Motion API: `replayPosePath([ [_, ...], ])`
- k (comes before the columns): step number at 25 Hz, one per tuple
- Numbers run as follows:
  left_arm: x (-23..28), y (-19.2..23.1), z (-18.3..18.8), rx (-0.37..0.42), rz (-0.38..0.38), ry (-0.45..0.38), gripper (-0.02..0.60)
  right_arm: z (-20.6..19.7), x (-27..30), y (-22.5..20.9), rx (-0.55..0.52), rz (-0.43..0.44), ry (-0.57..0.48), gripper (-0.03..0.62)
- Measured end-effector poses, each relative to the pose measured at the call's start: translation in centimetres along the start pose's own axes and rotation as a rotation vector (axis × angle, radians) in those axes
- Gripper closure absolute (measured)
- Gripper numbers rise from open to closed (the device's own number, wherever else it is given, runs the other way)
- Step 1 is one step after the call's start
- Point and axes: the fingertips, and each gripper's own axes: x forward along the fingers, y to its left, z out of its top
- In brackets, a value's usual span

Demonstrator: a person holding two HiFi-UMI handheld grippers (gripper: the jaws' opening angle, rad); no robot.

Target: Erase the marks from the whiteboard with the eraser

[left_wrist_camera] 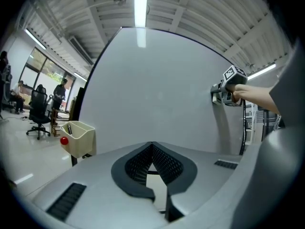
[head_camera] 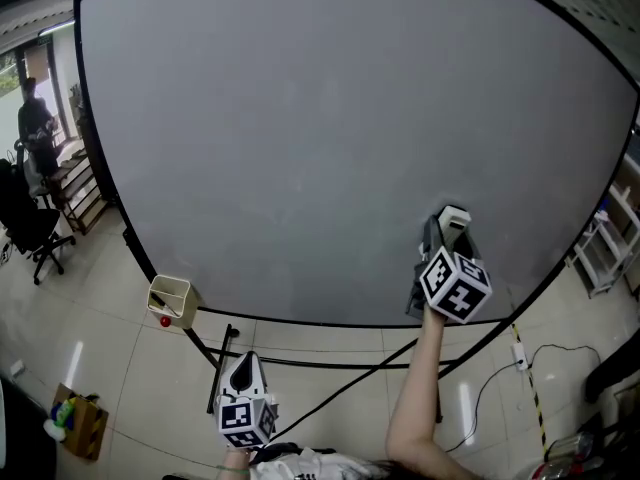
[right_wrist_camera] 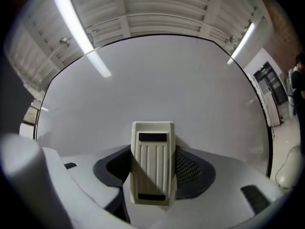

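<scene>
The right gripper (head_camera: 446, 236) has its fingers clamped on one cream ribbed plastic eraser (right_wrist_camera: 152, 162), held at the single large grey-white whiteboard (head_camera: 300, 148). The left gripper's (left_wrist_camera: 152, 148) fingers are together, empty.

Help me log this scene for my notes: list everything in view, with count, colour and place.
whiteboard: 1, pale grey, black frame, on a black stand; no marks visible
eraser: 1, cream, before the board's lower right
holder: 1, cream, at the board's lower left corner, pen inside
knob: 1, red, on the holder
office chair: 1, black, floor far left
cardboard box: 1, brown, floor lower left
power strip: 1, white, floor right
bystander: 1, dark clothes, far left
left gripper: 1, grey, low below the board, jaws together, empty
right gripper: 1, grey, jaws closed on the eraser
</scene>
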Motion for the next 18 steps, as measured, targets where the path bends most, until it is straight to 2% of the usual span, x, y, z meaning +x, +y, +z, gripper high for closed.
replayPosePath([
  [2, 0.0, 0.3, -0.3, -0.003, 0.007, 0.006, 0.58, -1.2, 0.1, 5.5, -0.076, 0.081, 0.019, 0.319],
  [3, 0.1, 0.3, -0.4, -0.006, 0.008, 0.006, 0.58, -1.9, 0.1, 9.3, -0.15, 0.127, 0.032, 0.319],
  [6, 0.1, -0.1, -0.1, -0.007, 0.004, -0.002, 0.58, -4.7, -0.3, 19.6, -0.465, 0.209, 0.061, 0.319],
  [8, 0.0, -0.5, 0.2, -0.003, -0.005, -0.01, 0.58, -6.3, -0.3, 22.9, -0.627, 0.229, 0.066, 0.319],
  [9, 0.0, -0.6, 0.2, 0.001, -0.009, -0.011, 0.58, -6.6, -0.3, 23.2, -0.665, 0.241, 0.068, 0.319],
  [11, 0.1, -0.4, 0.2, 0.004, -0.008, -0.008, 0.58, -5.1, -0.3, 22.2, -0.643, 0.258, 0.056, 0.319],
  [13, 0.3, -0.3, 0.1, -0.005, -0.007, 0.002, 0.58, -0.2, -0.2, 20.3, -0.585, 0.24, 0.018, 0.319],
  [16, 1.0, -1.0, 0.0, -0.018, -0.029, 0.003, 0.58, 6.1, 0.3, 19.0, -0.517, 0.264, 0.076, 0.318],
  [18, 1.5, -1.8, 0.3, -0.02, -0.048, -0.003, 0.58, 6.3, 0.5, 19.4, -0.578, 0.229, 0.084, 0.318],
])
